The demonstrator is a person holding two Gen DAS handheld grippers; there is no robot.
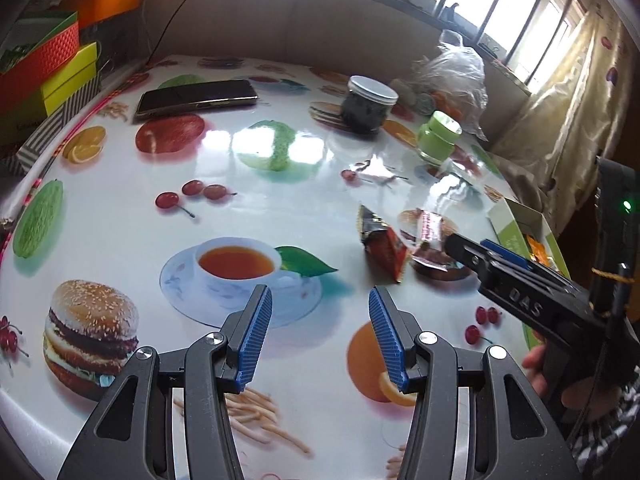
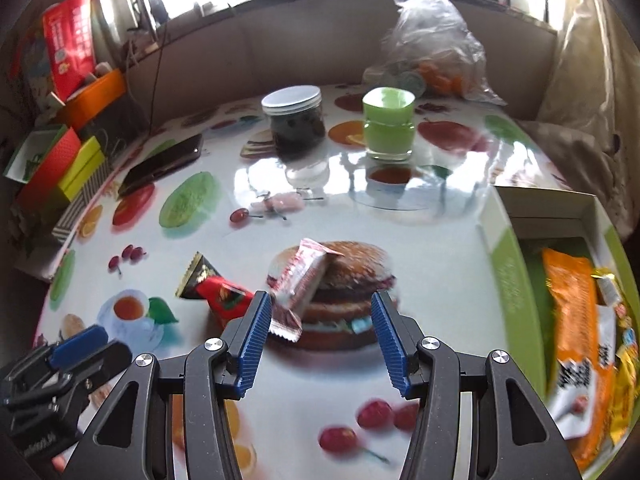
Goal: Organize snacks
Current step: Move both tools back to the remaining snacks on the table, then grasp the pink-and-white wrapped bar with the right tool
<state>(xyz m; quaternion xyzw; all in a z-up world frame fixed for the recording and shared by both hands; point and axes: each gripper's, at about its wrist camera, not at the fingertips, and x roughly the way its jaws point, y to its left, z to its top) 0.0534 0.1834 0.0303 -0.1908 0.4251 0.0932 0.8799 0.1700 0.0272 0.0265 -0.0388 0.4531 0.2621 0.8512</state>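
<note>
At bottom centre of the left wrist view, left gripper [image 1: 320, 316] has fingers spread, nothing between the blue pads, hanging over the glossy food-print tablecloth [image 1: 120, 216]. Right gripper [image 2: 320, 320], bottom centre of the right wrist view, likewise spread and empty; its left pad sits just in front of a pink-white snack bar wrapper [image 2: 304, 280], contact w/ pad can't be told. Red-black triangular snack packet [image 2: 212, 288] lies just left of that wrapper, both at mid-frame on the printed burger. Green-sided cardboard box [image 2: 508, 264] at right edge holds an orange snack bag [image 2: 576, 320] plus yellow packets, partly cut off by frame. Upper centre: dark jar w/ white lid [image 2: 294, 120] and green jar [image 2: 388, 124], side by side, apart. Clear plastic bag [image 2: 436, 36] behind them, upper right. Phone [image 1: 196, 96] lies flat, upper left of the left view; stacked coloured boxes [image 1: 44, 68] at far left edge. A hand [image 1: 568, 380] grips the right tool, lower right of the left view.
</note>
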